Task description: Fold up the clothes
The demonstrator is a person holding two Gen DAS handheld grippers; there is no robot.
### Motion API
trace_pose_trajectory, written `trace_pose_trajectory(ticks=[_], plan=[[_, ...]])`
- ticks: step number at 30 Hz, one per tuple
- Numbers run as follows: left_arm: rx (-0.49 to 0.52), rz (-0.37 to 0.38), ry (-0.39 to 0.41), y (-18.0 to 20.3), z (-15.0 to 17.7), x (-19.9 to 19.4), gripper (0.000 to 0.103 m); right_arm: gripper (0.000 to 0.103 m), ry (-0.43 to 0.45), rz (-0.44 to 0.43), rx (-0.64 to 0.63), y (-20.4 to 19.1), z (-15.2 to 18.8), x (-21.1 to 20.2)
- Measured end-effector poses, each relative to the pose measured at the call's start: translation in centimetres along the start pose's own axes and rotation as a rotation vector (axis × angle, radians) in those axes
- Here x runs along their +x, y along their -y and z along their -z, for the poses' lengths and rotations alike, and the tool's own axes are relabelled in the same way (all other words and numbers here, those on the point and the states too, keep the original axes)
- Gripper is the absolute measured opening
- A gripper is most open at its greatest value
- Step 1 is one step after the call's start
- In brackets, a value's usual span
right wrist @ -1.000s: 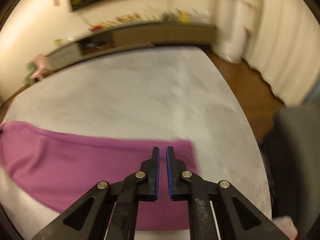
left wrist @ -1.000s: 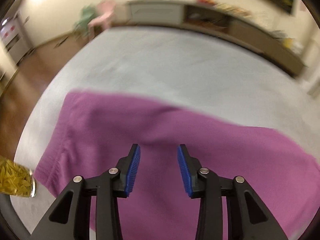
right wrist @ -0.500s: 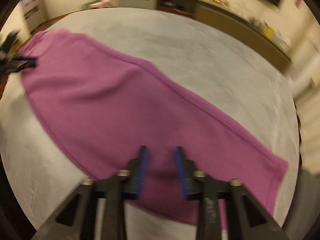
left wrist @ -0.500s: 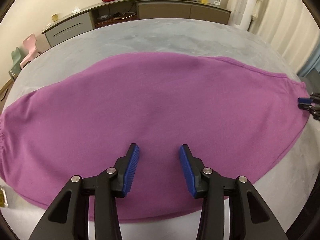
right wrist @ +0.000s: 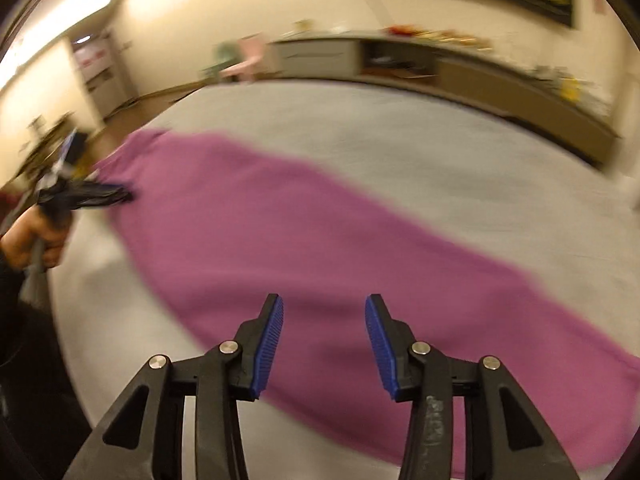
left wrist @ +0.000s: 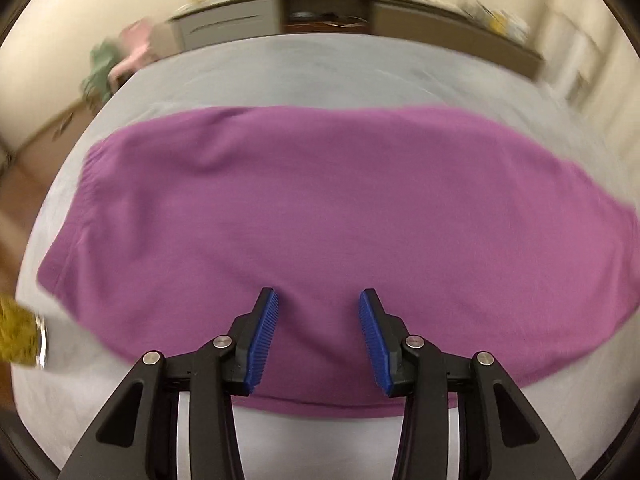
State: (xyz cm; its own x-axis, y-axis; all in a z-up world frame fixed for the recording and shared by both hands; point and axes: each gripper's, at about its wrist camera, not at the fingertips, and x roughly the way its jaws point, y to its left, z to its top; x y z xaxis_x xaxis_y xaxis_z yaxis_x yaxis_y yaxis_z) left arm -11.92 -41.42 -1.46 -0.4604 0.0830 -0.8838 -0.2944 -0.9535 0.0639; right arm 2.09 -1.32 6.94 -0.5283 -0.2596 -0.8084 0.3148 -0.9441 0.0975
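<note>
Left wrist view shows the purple garment spread flat across the middle of the frame, its long axis running side to side, with what looks like a gathered band at the left end, though blur makes that uncertain. It lies on a pale grey surface that I take for a bed or padded worktop. My left claw hangs over the near long edge at lower centre, its blue pads wide apart and holding nothing.

From the right wrist view the same garment runs as a diagonal band from upper left to lower right. My right claw sits over it at lower centre, also wide apart and empty. At the far left of that frame my left hand grips its tool near the garment's upper-left end, so the left side is nearer that end and the right claw nearer the lower-right end.

I judge the next fold turns on each claw taking its own end.

Beyond the surface, a long low cabinet lines the far wall, and something yellow shows at the lower left edge of the left wrist view.
</note>
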Motion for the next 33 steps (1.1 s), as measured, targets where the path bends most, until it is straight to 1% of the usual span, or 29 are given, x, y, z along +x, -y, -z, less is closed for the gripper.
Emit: trace_pose_trajectory(ticks=[2, 3, 4, 5, 7, 9, 10, 11, 12, 13, 14, 15, 16, 17, 18, 19, 20, 21, 22, 23, 25, 27, 28, 29, 30, 31, 32, 33], plan=[[0.032, -0.026, 0.007, 0.7, -0.2, -0.2, 0.044, 0.047, -0.051, 0.035, -0.090, -2.5, 1.3, 2.6], [0.043, -0.038, 0.010, 0.9, -0.2, -0.2, 0.046, 0.047, -0.088, 0.040, -0.119, -2.9, 1.9, 3.1], [0.034, -0.045, 0.008, 0.5, -0.2, -0.3, 0.052, 0.047, -0.127, 0.042, -0.144, -3.2, 2.5, 3.4], [0.025, -0.052, 0.006, 0.1, -0.2, -0.4, 0.061, 0.047, -0.147, 0.031, -0.157, -3.2, 3.3, 3.5], [0.007, -0.065, 0.004, -0.5, 0.0, -0.5, 0.064, 0.047, -0.180, 0.004, -0.178, -2.9, 5.2, 3.5], [-0.023, -0.065, -0.010, -0.5, 0.5, -0.2, 0.061, 0.047, -0.178, -0.043, -0.156, -2.5, 6.1, 3.6], [-0.023, -0.077, -0.013, 0.0, 0.4, -0.6, 0.053, 0.047, -0.146, -0.077, -0.120, -1.7, 6.2, 3.2], [-0.020, -0.081, -0.010, 0.6, 0.3, -1.1, 0.048, 0.047, -0.104, -0.090, -0.075, -0.7, 6.1, 2.8], [-0.007, -0.050, 0.017, 2.0, -0.1, -2.0, 0.048, 0.047, -0.068, -0.058, -0.024, 0.5, 6.3, 2.5], [0.008, 0.003, 0.055, 3.6, -0.5, -2.9, 0.049, 0.047, -0.034, -0.016, 0.029, 1.9, 6.5, 2.3], [0.029, 0.066, 0.091, 5.3, -0.8, -3.9, 0.051, 0.047, -0.027, 0.048, 0.077, 3.3, 7.1, 2.5], [0.055, 0.128, 0.106, 7.3, -0.9, -4.6, 0.051, 0.047, -0.028, 0.118, 0.123, 4.8, 7.7, 2.8], [0.089, 0.185, 0.097, 9.6, -0.9, -4.7, 0.051, 0.047, -0.029, 0.187, 0.168, 6.2, 8.4, 3.2], [0.134, 0.224, 0.073, 12.1, -0.7, -4.3, 0.051, 0.046, -0.044, 0.228, 0.208, 7.8, 9.0, 4.0], [0.184, 0.229, 0.046, 14.3, -0.3, -3.5, 0.051, 0.045, -0.063, 0.262, 0.247, 9.5, 9.6, 5.0], [0.231, 0.231, 0.021, 16.3, 0.0, -2.8, 0.051, 0.043, -0.056, 0.272, 0.263, 10.5, 10.2, 5.5], [0.260, 0.217, 0.010, 17.3, 0.1, -2.2, 0.051, 0.042, -0.042, 0.278, 0.273, 11.5, 10.8, 5.8], [0.284, 0.195, 0.020, 18.2, 0.2, -1.7, 0.052, 0.042, -0.042, 0.291, 0.280, 12.1, 11.0, 5.8], [0.299, 0.177, 0.026, 19.0, 0.3, -1.3, 0.056, 0.042, -0.043, 0.297, 0.292, 12.5, 11.5, 6.0], [0.277, 0.176, 0.017, 19.0, 0.0, -1.1, 0.063, 0.042, -0.043, 0.300, 0.306, 12.9, 12.0, 6.2], [0.233, 0.174, 0.000, 19.1, -0.6, -0.7, 0.064, 0.041, -0.036, 0.319, 0.330, 13.2, 12.6, 6.1], [0.198, 0.176, -0.011, 19.4, -0.9, -0.8, 0.061, 0.041, -0.017, 0.337, 0.330, 12.6, 12.8, 5.6], [0.184, 0.177, -0.015, 19.6, -1.0, -1.0, 0.051, 0.041, -0.008, 0.334, 0.316, 12.3, 13.2, 5.8], [0.174, 0.191, -0.015, 19.9, -1.1, -1.3, 0.049, 0.041, 0.001, 0.331, 0.302, 11.9, 13.6, 6.0], [0.183, 0.242, 0.000, 20.5, -1.3, -1.8, 0.049, 0.042, 0.010, 0.328, 0.287, 11.5, 13.9, 6.2], [0.208, 0.259, 0.009, 21.0, -1.5, -1.8, 0.050, 0.043, 0.019, 0.325, 0.273, 11.2, 14.3, 6.4], [0.246, 0.243, 0.005, 21.8, -1.2, -1.6, 0.050, 0.044, 0.017, 0.313, 0.278, 11.4, 14.7, 6.3], [0.281, 0.211, -0.009, 23.0, -0.8, -1.0, 0.050, 0.044, 0.012, 0.298, 0.287, 11.8, 15.1, 6.2]])
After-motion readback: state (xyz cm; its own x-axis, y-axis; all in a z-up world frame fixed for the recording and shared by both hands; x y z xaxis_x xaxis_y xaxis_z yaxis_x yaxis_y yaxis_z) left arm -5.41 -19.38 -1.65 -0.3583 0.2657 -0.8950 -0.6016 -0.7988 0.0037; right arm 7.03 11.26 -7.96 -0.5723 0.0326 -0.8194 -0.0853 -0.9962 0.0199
